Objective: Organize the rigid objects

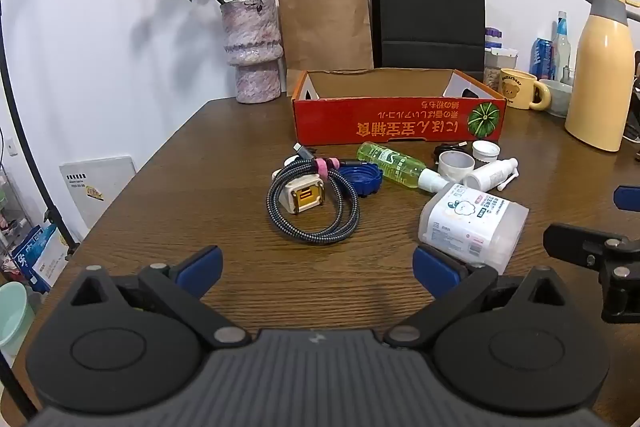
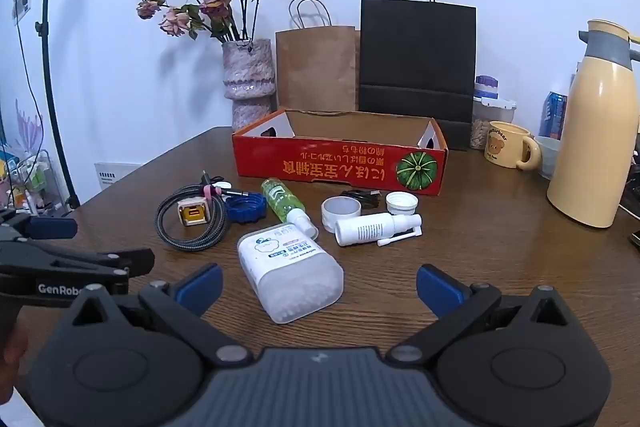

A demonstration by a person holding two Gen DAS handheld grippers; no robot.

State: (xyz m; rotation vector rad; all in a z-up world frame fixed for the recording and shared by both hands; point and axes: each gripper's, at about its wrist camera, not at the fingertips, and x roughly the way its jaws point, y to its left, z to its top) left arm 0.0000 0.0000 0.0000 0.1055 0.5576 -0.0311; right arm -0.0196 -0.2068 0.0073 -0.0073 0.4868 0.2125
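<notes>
A red open cardboard box (image 1: pixel 396 121) (image 2: pixel 340 167) stands at the back of the wooden table. In front of it lie a coiled braided cable (image 1: pixel 316 203) (image 2: pixel 192 223) around a white-and-gold charger (image 1: pixel 304 195) (image 2: pixel 194 214), a blue lid (image 1: pixel 362 179) (image 2: pixel 245 209), a green spray bottle (image 1: pixel 394 163) (image 2: pixel 282 201), a white cup (image 1: pixel 456 165) (image 2: pixel 340 211), a white cap (image 1: pixel 485 149) (image 2: pixel 401 203), a white spray bottle (image 1: pixel 490 175) (image 2: pixel 376 227) and a clear cotton-swab box (image 1: pixel 472 223) (image 2: pixel 290 269). My left gripper (image 1: pixel 318 273) is open and empty, short of the cable. My right gripper (image 2: pixel 320 285) is open, its jaws on either side of the swab box's near end.
A vase of dried roses (image 1: pixel 252 51), a brown paper bag (image 1: pixel 324 27) and a black paper bag (image 1: pixel 430 15) stand behind the box. A yellow mug (image 2: pixel 508 145), a cream thermos (image 2: pixel 592 131), jars and a can sit at the back right. The table edge falls off at left.
</notes>
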